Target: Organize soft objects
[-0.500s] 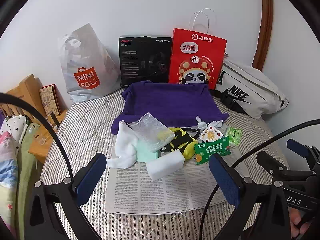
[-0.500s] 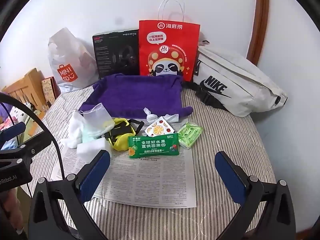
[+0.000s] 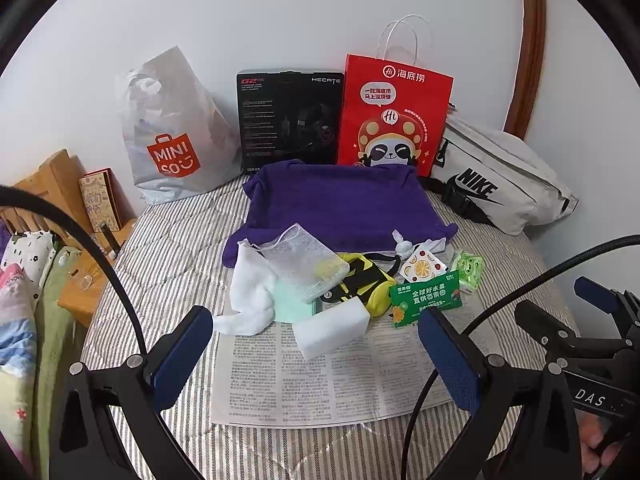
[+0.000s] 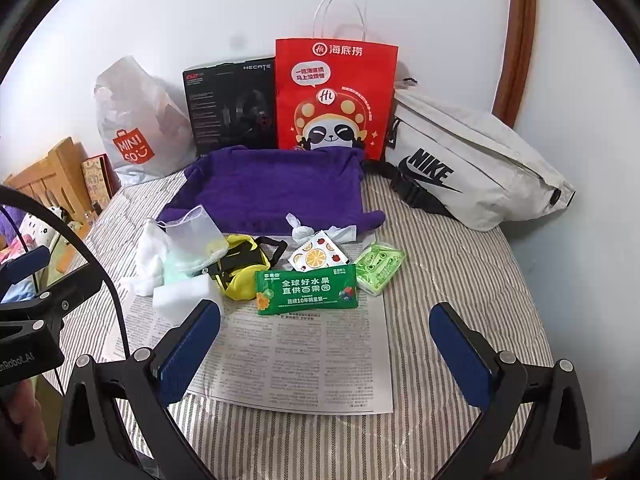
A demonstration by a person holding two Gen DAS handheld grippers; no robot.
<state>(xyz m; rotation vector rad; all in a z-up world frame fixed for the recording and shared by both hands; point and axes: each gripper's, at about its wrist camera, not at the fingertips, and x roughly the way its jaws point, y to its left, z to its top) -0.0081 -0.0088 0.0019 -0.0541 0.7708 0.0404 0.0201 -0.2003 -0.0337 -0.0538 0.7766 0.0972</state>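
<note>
A pile of soft things lies at the far end of a newspaper (image 3: pixel 320 376) on the striped bed: a white cloth (image 3: pixel 250 292), a clear mesh pouch (image 3: pixel 306 262), a white sponge block (image 3: pixel 332 328), a yellow-and-black pouch (image 3: pixel 366 284), a green wipes pack (image 4: pixel 306 290), a fruit-print packet (image 4: pixel 316 258) and a light green frog packet (image 4: pixel 378 266). Behind them spreads a purple towel (image 3: pixel 344 200). My left gripper (image 3: pixel 316 352) hovers open over the newspaper, short of the pile. My right gripper (image 4: pixel 324 344) is open too, nothing between its fingers.
Against the wall stand a grey Miniso bag (image 3: pixel 172 136), a black headset box (image 3: pixel 288 116), a red paper bag (image 3: pixel 392 116) and a white Nike waist bag (image 3: pixel 500 184). A wooden bedside stand (image 3: pixel 60 208) and bedding sit left. The bed's right edge meets the wall.
</note>
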